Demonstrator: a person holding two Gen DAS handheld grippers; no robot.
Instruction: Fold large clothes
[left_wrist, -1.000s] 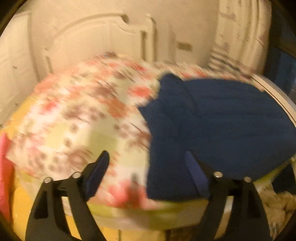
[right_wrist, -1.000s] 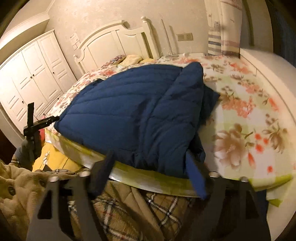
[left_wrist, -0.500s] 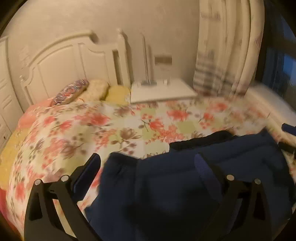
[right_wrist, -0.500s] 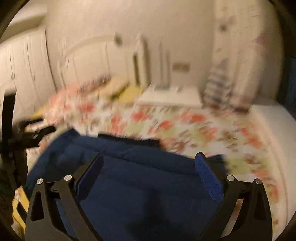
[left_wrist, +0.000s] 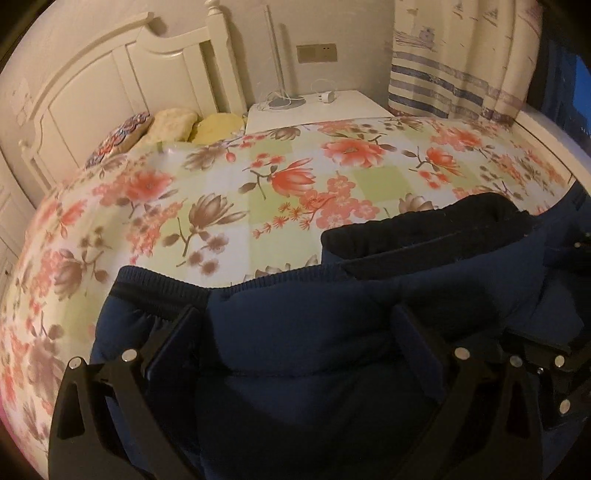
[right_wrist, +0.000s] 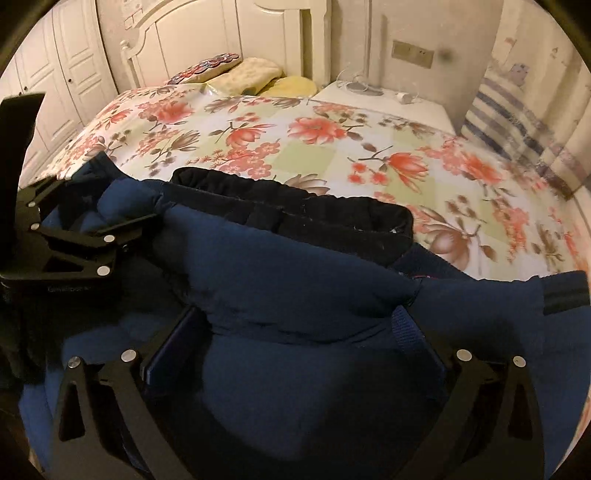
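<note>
A navy padded jacket (left_wrist: 317, 332) with a black collar (left_wrist: 424, 236) lies bunched on the near part of the floral bed (left_wrist: 258, 199). My left gripper (left_wrist: 295, 332) is open, its fingers straddling a thick fold of the jacket near the ribbed cuff (left_wrist: 159, 288). My right gripper (right_wrist: 295, 332) is open too, its fingers either side of a padded fold of the jacket (right_wrist: 295, 295) just below the black collar (right_wrist: 295, 214). The left gripper also shows at the left in the right wrist view (right_wrist: 74, 243). The right gripper's frame shows at the right edge of the left wrist view (left_wrist: 554, 354).
White headboard (left_wrist: 129, 74) and pillows (left_wrist: 173, 125) at the bed's far end. A white nightstand (left_wrist: 314, 107) with a lamp base and charger stands beside it. Striped curtain (left_wrist: 443, 74) at the right. White wardrobe doors (right_wrist: 66, 74) at the left.
Both grippers have swung from the bed's foot edge up over the jacket and come close together. The jacket, spread flat a second ago, is now bunched into folds between the fingers.
</note>
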